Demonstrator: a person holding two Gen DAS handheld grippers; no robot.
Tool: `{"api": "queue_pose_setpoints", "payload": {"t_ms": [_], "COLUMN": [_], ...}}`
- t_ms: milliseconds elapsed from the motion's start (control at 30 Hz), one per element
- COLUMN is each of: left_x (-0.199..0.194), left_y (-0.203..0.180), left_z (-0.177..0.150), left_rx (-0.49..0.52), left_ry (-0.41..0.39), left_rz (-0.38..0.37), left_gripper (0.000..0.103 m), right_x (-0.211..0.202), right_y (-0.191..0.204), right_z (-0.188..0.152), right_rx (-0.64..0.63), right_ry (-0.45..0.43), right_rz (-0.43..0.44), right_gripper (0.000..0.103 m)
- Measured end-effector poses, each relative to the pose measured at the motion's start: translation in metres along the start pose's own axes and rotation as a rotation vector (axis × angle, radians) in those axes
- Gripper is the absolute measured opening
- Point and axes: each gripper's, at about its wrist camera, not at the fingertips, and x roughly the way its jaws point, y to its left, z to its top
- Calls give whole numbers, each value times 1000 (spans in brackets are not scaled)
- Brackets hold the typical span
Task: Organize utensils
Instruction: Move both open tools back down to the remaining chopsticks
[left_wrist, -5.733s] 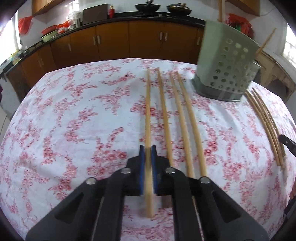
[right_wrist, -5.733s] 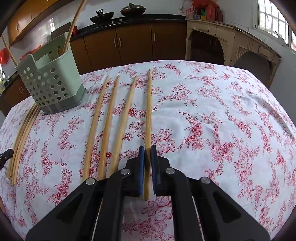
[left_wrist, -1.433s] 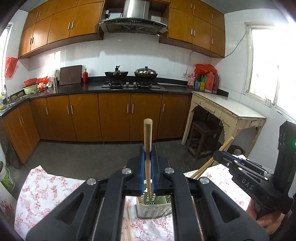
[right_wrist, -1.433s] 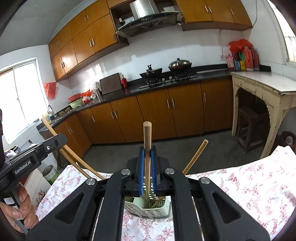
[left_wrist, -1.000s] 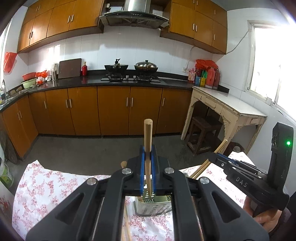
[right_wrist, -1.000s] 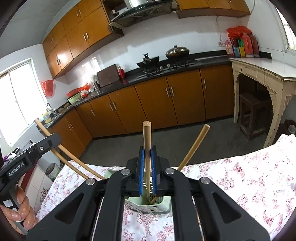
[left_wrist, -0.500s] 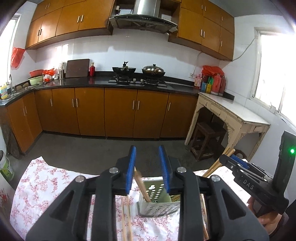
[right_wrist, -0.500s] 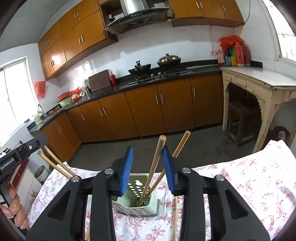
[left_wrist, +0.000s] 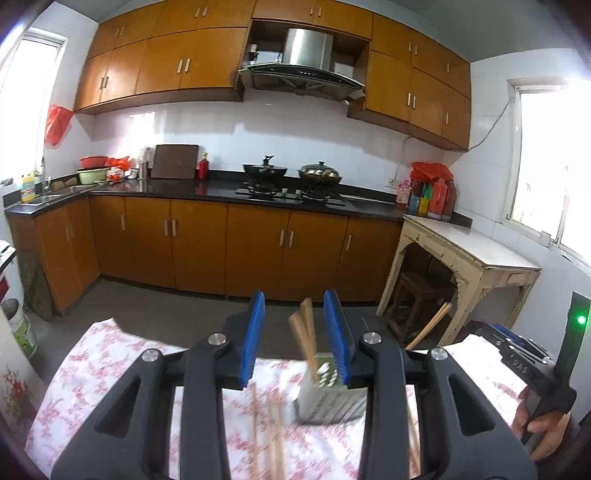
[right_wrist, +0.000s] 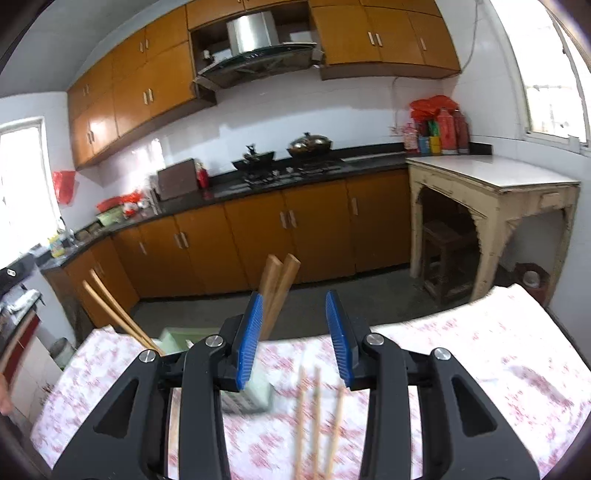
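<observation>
Two hand-held grippers, left (left_wrist: 294, 338) and right (right_wrist: 294, 338), hover near the green perforated utensil holder (left_wrist: 327, 398) on the floral tablecloth (left_wrist: 92, 365); left jaws opening, right jaws parted, nothing clamped. Four chopsticks (right_wrist: 275, 295) stand tilted in the holder, tops up. Beside the holder, apparently three loose chopsticks (right_wrist: 317, 417) lie pointing toward it, blurred. Black gripper fingers hide the holder's base.
</observation>
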Motion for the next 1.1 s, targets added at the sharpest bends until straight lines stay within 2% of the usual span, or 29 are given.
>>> {"api": "queue_pose_setpoints", "payload": {"t_ms": [200,333,433,633,767,833,1033,1100], "left_x": [-18,4,28,58,64,65,72,74], "left_y": [35,61,76,87,85,81,70,66], "left_z": [-54,-110,-154,-215,-226,-224,-222,-223], "left_rx": [13,1,-22,-61,-63,-57,-40,-40], "left_ry": [46,143,209,314,342,335,362,373], "left_rz": [97,153,191,184,167,160,132,118], "left_gripper": [39,40,40,40,40,40,40,40], "right_x": [8,32,55,82,90,94,99,99], "right_y": [-28,-36,-35,-28,-28,-28,-25,-23], "right_z": [-54,-97,-130,-165,-172,-174,-177,-178], "right_rx": [-10,0,-4,-15,-15,-18,-42,-49], "right_ry": [106,207,273,356,381,399,426,430], "right_rz": [-88,-101,-97,-89,-89,-88,-92,-96], "right_gripper": [37,37,31,24,23,19,18,12]}}
